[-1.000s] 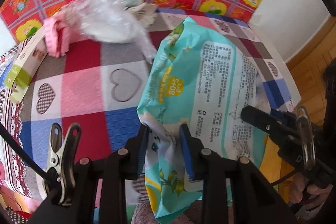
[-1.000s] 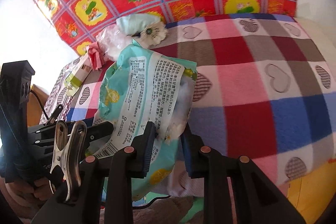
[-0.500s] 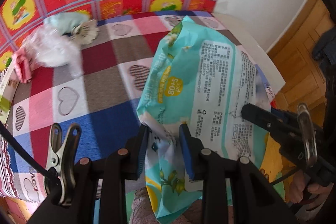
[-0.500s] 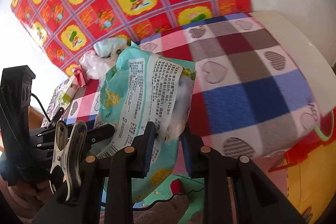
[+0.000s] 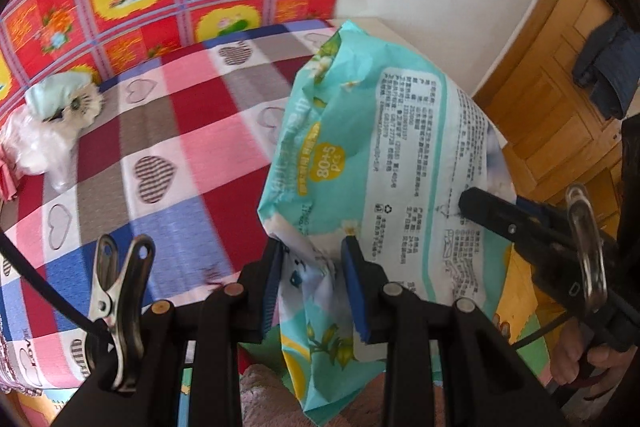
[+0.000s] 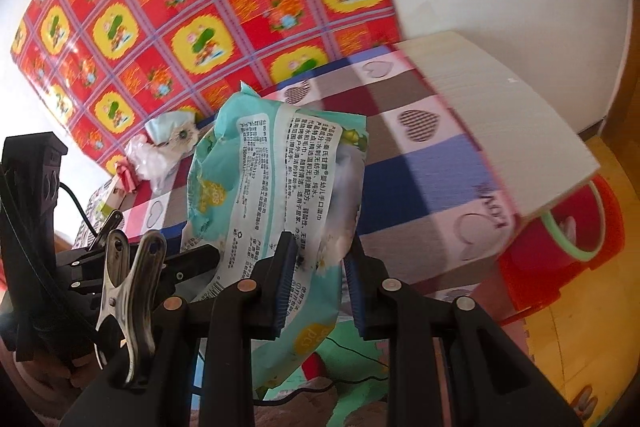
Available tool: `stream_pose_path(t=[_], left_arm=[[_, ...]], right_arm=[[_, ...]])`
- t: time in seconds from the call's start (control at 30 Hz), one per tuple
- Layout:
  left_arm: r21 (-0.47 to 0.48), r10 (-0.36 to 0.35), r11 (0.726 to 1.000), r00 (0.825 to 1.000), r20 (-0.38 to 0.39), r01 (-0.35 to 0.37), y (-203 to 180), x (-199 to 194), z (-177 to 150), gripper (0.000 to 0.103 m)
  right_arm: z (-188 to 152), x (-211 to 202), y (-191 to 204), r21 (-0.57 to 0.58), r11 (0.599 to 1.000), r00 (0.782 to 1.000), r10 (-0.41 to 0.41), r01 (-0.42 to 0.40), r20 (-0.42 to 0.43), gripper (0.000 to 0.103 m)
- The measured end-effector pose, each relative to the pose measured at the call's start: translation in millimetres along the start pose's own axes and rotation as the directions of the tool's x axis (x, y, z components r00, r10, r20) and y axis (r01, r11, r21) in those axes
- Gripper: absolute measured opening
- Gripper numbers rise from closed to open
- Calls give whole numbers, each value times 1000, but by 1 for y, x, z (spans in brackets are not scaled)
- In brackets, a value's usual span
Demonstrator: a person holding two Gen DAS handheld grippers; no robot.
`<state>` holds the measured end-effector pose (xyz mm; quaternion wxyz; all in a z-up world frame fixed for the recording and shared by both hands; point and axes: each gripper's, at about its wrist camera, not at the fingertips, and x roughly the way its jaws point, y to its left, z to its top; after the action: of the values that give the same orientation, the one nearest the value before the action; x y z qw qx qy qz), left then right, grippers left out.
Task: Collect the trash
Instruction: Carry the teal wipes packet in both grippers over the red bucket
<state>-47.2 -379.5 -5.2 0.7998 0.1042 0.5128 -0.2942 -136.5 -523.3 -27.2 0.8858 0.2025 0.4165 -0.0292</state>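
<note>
Turquoise wipes packet [image 5: 384,155] pinched (crumpled) between both tools' blue pads [image 5: 354,291].

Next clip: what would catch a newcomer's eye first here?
The teal wet-wipe pack, pinched at its lower edge by both the left claw and the right claw, fills the middle. Behind it lies the heart-patterned checked cloth, with a red bucket below the table's far edge.

Checked heart tablecloth [image 5: 192,131], wooden door [image 5: 560,131]
</note>
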Motion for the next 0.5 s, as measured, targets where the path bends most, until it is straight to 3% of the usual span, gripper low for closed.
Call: stream_pose_path(t=[0.5], left_arm=[[74, -59, 996, 998, 23, 57, -75, 15, 35, 31]], right_arm=[[16, -45, -71, 43, 997, 995, -64, 61, 75, 26]])
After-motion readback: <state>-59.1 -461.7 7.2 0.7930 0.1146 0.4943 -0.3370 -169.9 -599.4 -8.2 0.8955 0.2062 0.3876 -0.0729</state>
